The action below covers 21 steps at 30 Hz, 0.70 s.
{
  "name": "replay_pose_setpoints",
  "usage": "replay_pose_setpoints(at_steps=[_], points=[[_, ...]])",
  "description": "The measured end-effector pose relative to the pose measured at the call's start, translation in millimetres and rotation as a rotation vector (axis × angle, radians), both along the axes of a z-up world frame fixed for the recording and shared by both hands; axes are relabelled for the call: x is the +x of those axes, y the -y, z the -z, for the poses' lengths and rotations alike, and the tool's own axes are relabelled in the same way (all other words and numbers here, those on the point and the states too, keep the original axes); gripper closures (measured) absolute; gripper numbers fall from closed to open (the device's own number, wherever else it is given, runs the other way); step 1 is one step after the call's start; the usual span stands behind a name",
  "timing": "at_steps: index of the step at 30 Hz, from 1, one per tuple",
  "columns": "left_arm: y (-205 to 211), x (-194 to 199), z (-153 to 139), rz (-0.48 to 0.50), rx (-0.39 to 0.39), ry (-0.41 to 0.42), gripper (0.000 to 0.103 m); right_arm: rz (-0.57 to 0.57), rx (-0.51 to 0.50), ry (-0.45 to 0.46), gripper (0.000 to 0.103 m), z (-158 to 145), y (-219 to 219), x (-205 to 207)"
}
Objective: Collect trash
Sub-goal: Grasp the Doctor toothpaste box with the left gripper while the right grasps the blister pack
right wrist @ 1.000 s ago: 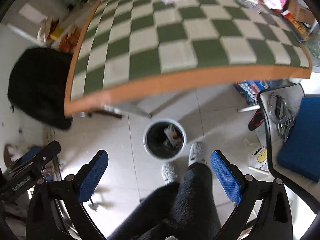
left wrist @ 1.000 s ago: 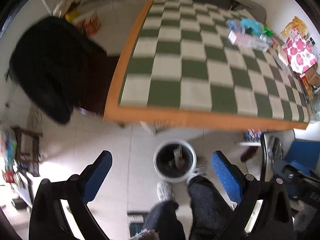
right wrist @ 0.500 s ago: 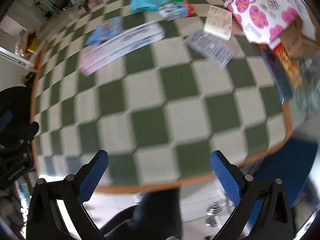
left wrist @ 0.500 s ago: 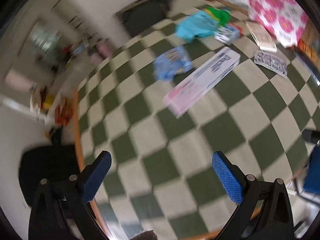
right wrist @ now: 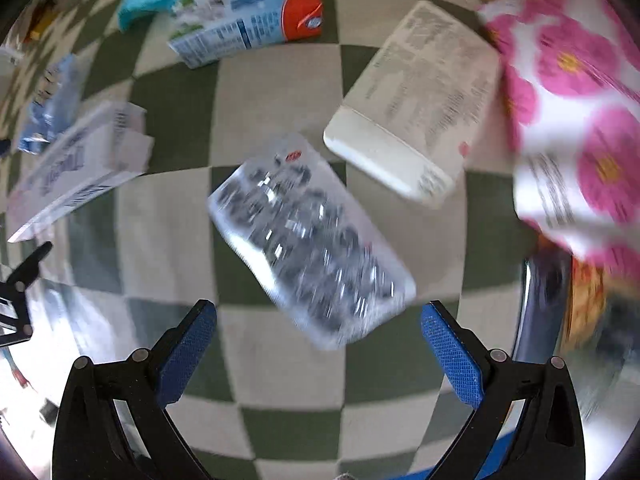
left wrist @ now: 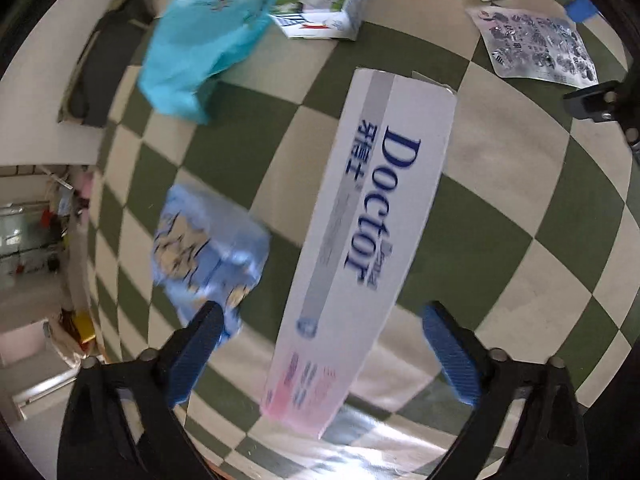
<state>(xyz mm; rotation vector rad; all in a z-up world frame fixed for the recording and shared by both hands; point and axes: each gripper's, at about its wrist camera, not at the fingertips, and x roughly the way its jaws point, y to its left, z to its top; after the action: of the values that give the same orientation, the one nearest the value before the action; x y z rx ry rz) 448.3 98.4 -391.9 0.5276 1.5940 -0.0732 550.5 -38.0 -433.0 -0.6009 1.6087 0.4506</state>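
1. Trash lying spread over checkered desk (left wrist: 500, 216): long white "Doctor" box (left wrist: 360, 248) in middle of left view, crumpled blue wrapper (left wrist: 208, 256) just beside it, teal bag (left wrist: 204, 40) and milk carton (left wrist: 324, 0) farther back.
2. Step in hand, by judgement: approach to pick-up, nothing yet lifted. Left hand-held gripper (left wrist: 320, 344) wide open and empty, near end of box lying between its fingers.
3. Right hand-held gripper (right wrist: 318, 346) likewise spread wide, holding nothing, poised just short of silver blister sheet (right wrist: 308, 232).
4. Next move likely calls for lowering over each target and closing: across box's narrow width on left; on right, catching an edge of thin, flat sheet, probably harder to get under.
5. Beyond sheet: cream-white packet (right wrist: 416, 100), touching pink-flowered bag (right wrist: 576, 108) or overlapped by it, hard to say which.
6. Hard to make out: motion blur smearing sheet and flowered bag; print on packet unreadable; objects at right edge of right view too blurred to name; no bin visible in either view.
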Motion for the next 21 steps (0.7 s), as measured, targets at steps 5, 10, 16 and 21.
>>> replay_pose_setpoints(at_steps=[5, 10, 16, 21], points=[[-6, 4, -1, -0.137, -0.106, -0.016, 0.051, -0.03, 0.032, -0.009, 0.003, 13, -8, 15], [-24, -21, -2, -0.55, -0.208, -0.076, 0.051, 0.068, 0.094, 0.052, 0.028, 0, 0, 20], [-34, -78, 5, -1.016, -0.444, -0.099, 0.051, 0.343, 0.233, -0.187, 0.03, -1, 19, 9], [-19, -84, -6, -0.965, -0.399, -0.001, 0.051, 0.366, 0.233, -0.151, 0.015, -10, 21, 6]])
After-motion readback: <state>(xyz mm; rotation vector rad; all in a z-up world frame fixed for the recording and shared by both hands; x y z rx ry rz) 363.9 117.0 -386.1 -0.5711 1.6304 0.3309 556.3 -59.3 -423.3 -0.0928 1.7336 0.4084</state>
